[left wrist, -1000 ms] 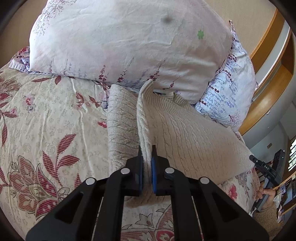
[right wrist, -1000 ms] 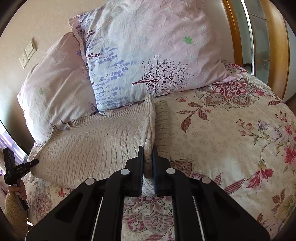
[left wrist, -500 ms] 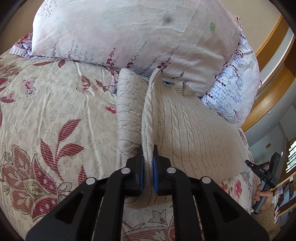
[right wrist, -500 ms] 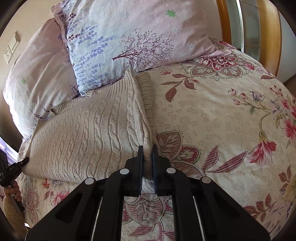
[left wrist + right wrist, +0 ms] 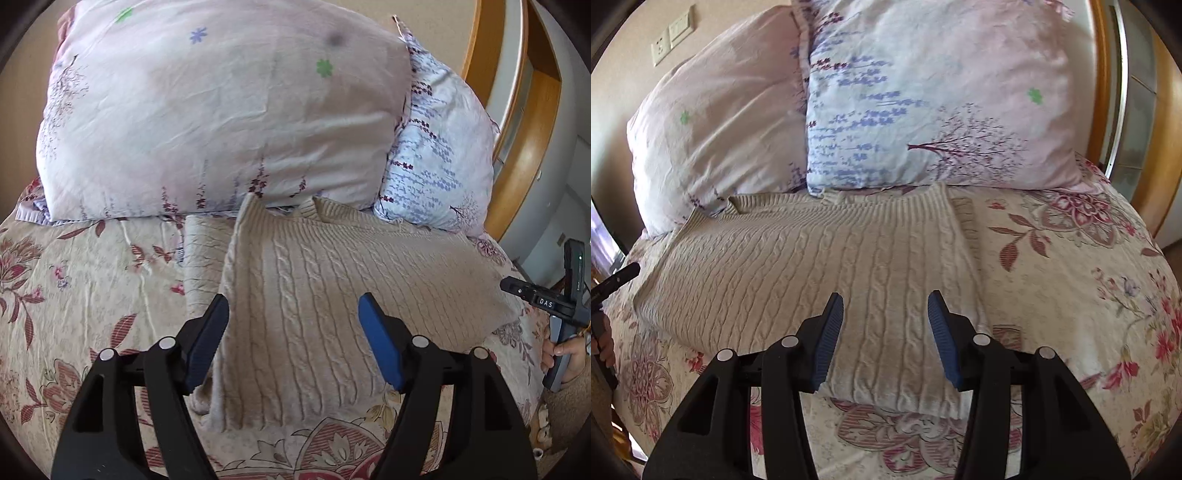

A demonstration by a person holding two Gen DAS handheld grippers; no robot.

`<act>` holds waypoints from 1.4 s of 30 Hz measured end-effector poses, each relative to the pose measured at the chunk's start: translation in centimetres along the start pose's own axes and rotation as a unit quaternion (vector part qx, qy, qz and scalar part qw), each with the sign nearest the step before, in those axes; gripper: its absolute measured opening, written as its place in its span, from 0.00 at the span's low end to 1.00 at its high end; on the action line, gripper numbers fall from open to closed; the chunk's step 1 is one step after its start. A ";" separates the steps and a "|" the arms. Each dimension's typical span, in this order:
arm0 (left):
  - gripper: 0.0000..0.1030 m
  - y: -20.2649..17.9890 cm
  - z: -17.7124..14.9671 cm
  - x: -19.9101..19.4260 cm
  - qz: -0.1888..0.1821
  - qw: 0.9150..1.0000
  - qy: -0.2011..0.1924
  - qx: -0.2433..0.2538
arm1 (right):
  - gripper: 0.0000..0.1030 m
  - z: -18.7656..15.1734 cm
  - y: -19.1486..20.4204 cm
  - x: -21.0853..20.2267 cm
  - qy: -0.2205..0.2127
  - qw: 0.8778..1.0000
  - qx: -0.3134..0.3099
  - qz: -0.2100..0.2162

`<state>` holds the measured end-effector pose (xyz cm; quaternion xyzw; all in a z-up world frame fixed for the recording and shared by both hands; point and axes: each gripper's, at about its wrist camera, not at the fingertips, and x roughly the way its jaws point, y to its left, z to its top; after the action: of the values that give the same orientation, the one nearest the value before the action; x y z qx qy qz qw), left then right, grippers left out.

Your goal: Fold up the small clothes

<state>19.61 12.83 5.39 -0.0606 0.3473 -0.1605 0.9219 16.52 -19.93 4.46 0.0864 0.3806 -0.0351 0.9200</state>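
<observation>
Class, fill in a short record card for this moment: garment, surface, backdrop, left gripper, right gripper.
garment: cream cable-knit sweater, lying flat, side edges folded in
surface: floral bedspread
backdrop: two pillows against the sweater's collar end
left gripper: open above the sweater, holding nothing
right gripper: open above the sweater, holding nothing

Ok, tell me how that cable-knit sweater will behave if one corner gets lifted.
The cable-knit sweater will probably flop and drape: it already lies limp, following the floral bedspread. Its thick knit looks fairly heavy for its size, so it may sag. The folded-in sleeve edge could slip open.
</observation>
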 end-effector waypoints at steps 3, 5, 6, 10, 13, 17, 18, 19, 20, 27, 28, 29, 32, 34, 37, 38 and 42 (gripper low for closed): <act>0.70 -0.8 0.2 1.2 0.001 1.000 0.012 0.011 | 0.48 0.7 0.3 1.4 0.011 1.000 0.003 0.002; 0.70 -1.1 0.4 2.2 0.007 1.000 0.024 0.014 | 0.48 1.3 0.0 2.1 0.013 1.000 0.012 0.002; 0.71 -1.1 0.5 2.7 0.014 0.999 0.029 0.013 | 0.48 1.6 -0.1 2.4 0.014 1.000 0.014 -0.001; 0.72 -0.3 0.8 4.6 0.024 0.998 0.057 -0.013 | 0.53 2.4 -0.2 3.7 0.025 1.000 0.013 -0.013; 0.72 0.4 0.7 5.6 0.019 0.997 0.074 -0.030 | 0.60 2.2 -0.7 5.4 0.056 0.998 0.020 -0.022; 0.72 0.4 0.7 6.0 0.020 0.996 0.082 -0.022 | 0.64 2.5 -1.3 6.2 0.059 0.998 0.032 -0.008; 0.72 0.4 0.8 6.1 0.019 0.996 0.084 -0.023 | 0.65 2.6 -1.3 6.3 0.061 0.998 0.033 -0.009; 0.72 0.5 0.9 6.3 0.017 0.996 0.085 -0.026 | 0.66 2.6 -1.2 6.4 0.061 0.998 0.031 -0.011; 0.72 0.6 1.0 6.3 0.015 0.996 0.084 -0.030 | 0.67 2.7 -1.0 6.6 0.060 0.998 0.028 -0.013; 0.71 2.2 1.5 4.5 -0.024 0.994 0.067 -0.081 | 0.73 2.1 -1.3 6.3 0.030 0.999 0.039 0.002; 0.71 2.9 1.8 3.9 -0.031 0.994 0.056 -0.094 | 0.79 2.0 -1.5 6.2 0.027 0.999 0.044 0.017; 0.71 3.6 2.1 3.2 -0.032 0.993 0.046 -0.104 | 0.83 2.0 -1.6 6.1 0.025 0.998 0.048 0.029; 0.71 6.1 2.7 2.4 -0.018 0.990 0.032 -0.137 | 0.91 2.0 -2.2 5.9 0.014 0.995 0.068 0.065; 0.71 7.9 2.7 2.7 -0.024 0.984 0.040 -0.171 | 0.94 1.8 -2.9 5.5 0.000 0.991 0.090 0.102; 0.69 10.0 2.1 3.8 -0.047 0.973 0.058 -0.220 | 0.94 1.4 -4.7 4.9 -0.031 0.976 0.135 0.167; 0.69 10.4 1.9 4.3 -0.057 0.969 0.064 -0.233 | 0.94 1.4 -5.2 4.9 -0.038 0.970 0.150 0.187; 0.68 10.7 1.4 5.5 -0.087 0.959 0.068 -0.259 | 0.94 1.4 -6.0 5.0 -0.046 0.958 0.178 0.220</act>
<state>27.19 21.05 0.66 -0.3166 0.4321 -0.1485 0.8313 20.22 -26.10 1.09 0.3284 0.2973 0.0974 0.8912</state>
